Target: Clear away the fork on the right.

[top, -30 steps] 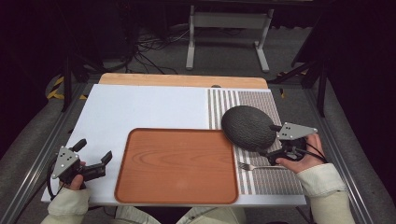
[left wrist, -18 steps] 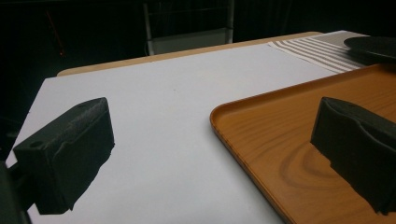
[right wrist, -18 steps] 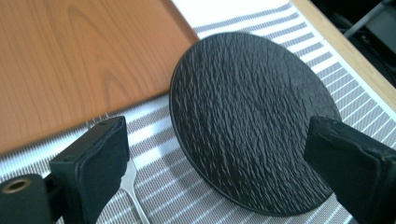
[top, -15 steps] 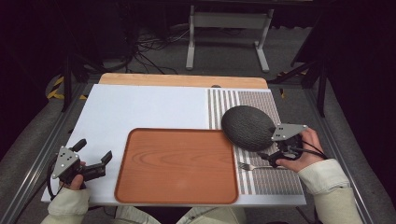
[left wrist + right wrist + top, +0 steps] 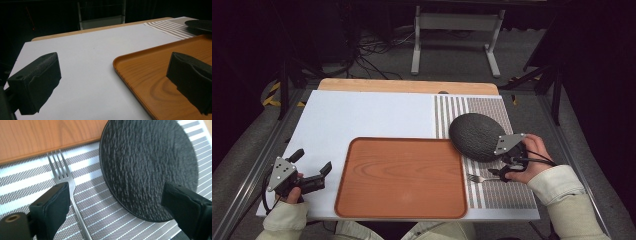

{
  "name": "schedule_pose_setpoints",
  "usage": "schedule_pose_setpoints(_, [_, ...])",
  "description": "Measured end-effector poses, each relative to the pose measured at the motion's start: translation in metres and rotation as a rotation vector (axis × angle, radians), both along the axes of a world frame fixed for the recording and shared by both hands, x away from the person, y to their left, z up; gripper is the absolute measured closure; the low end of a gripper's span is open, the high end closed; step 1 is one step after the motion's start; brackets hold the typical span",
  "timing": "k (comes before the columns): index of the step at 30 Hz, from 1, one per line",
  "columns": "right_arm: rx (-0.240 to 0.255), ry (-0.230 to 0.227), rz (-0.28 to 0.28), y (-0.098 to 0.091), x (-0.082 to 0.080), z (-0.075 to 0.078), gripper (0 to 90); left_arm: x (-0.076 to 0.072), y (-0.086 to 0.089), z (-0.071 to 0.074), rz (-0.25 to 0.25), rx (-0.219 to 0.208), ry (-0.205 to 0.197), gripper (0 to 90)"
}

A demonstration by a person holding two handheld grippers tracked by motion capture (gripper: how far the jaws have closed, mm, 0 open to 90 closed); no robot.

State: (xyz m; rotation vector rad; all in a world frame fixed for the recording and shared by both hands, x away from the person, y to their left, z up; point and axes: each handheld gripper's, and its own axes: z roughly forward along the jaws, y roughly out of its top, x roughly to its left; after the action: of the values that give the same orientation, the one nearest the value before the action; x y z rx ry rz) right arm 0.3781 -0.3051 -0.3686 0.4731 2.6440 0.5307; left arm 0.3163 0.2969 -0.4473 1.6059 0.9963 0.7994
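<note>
High view puts the right gripper at the lower right of the frame, low over the striped placemat, with a fork lying just to its left and a dark, rough-textured plate just above it. The fork sits on the mat in the strip between the plate and the wooden tray, tines pointing toward the tray.

Right gripper view shows the reason for that pose: the right gripper has its jaws spread wide, one at the lower left beside the fork, the other at the lower right over the rim of the plate. Nothing is between them yet. The fork's handle runs down toward the bottom edge, close against the left jaw, so the wide opening seems chosen to let the jaws straddle the slim handle; a pick-up looks likely, with the gripper needing to shift sideways so it does not catch the plate.

At the lower left of the high view, the left gripper rests on the white board beside the tray, apparently parked clear of the work. Left gripper view shows its jaws apart and empty, one over the white board, the other over the tray.
</note>
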Motion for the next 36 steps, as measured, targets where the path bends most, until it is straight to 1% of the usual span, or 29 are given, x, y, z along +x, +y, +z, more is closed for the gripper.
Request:
schedule_pose_setpoints(2, [-0.017, 0.015, 0.005, 0.001, 0.001, -0.001, 9.6, 0.0, 0.0, 0.0, 0.0, 0.0, 0.0, 0.0])
schedule_pose_setpoints(5, [-0.033, 0.022, 0.003, 0.002, 0.001, -0.003, 9.7, 0.0, 0.0, 0.0, 0.0, 0.0, -0.002, 0.0])
schedule_pose_setpoints(9, [-0.064, 0.043, 0.023, 0.004, 0.002, -0.003, 10.2, 0.0, 0.0, 0.0, 0.001, 0.0, -0.002, 0.0])
schedule_pose_setpoints(11, [-0.074, 0.047, 0.021, 0.006, 0.002, -0.003, 10.3, 0.0, 0.0, 0.0, 0.002, -0.002, -0.003, 0.0])
schedule_pose_setpoints(13, [-0.091, 0.068, 0.022, 0.006, 0.002, -0.004, 12.1, 0.0, 0.0, 0.001, 0.002, -0.003, -0.003, 0.0])
schedule_pose_setpoints(15, [-0.115, 0.083, 0.035, 0.008, 0.003, -0.005, 12.1, 0.0, 0.0, 0.001, 0.0, 0.0, -0.004, 0.0])
schedule_pose_setpoints(20, [-0.132, 0.091, 0.034, 0.009, 0.003, -0.005, 11.9, 0.0, 0.0, 0.001, 0.0, 0.0, -0.005, 0.0])
schedule_pose_setpoints(27, [-0.159, 0.117, 0.041, 0.009, 0.004, -0.007, 11.9, -0.001, 0.0, 0.001, 0.002, -0.002, -0.005, 0.0])
schedule_pose_setpoints(30, [-0.15, 0.124, 0.038, 0.009, 0.005, -0.008, 11.9, -0.001, 0.0, 0.001, 0.002, -0.002, -0.005, 0.0])
schedule_pose_setpoints(31, [-0.153, 0.124, 0.044, 0.009, 0.005, -0.008, 13.1, -0.001, 0.0, 0.001, 0.002, -0.002, -0.004, 0.0])
schedule_pose_setpoints(33, [-0.157, 0.16, 0.064, 0.009, 0.006, -0.009, 21.6, -0.001, 0.0, 0.001, 0.002, -0.002, -0.004, 0.0])
schedule_pose_setpoints(34, [-0.159, 0.185, 0.071, 0.009, 0.006, -0.011, 22.9, -0.001, 0.0, 0.001, 0.002, -0.002, -0.004, 0.0])
schedule_pose_setpoints(35, [-0.159, 0.185, 0.071, 0.009, 0.006, -0.011, 22.9, -0.001, 0.0, 0.001, 0.003, -0.002, -0.004, 0.0])
schedule_pose_setpoints(36, [-0.165, 0.198, 0.077, 0.01, 0.007, -0.012, 25.4, 0.0, 0.0, 0.001, 0.002, 0.0, -0.005, 0.0])
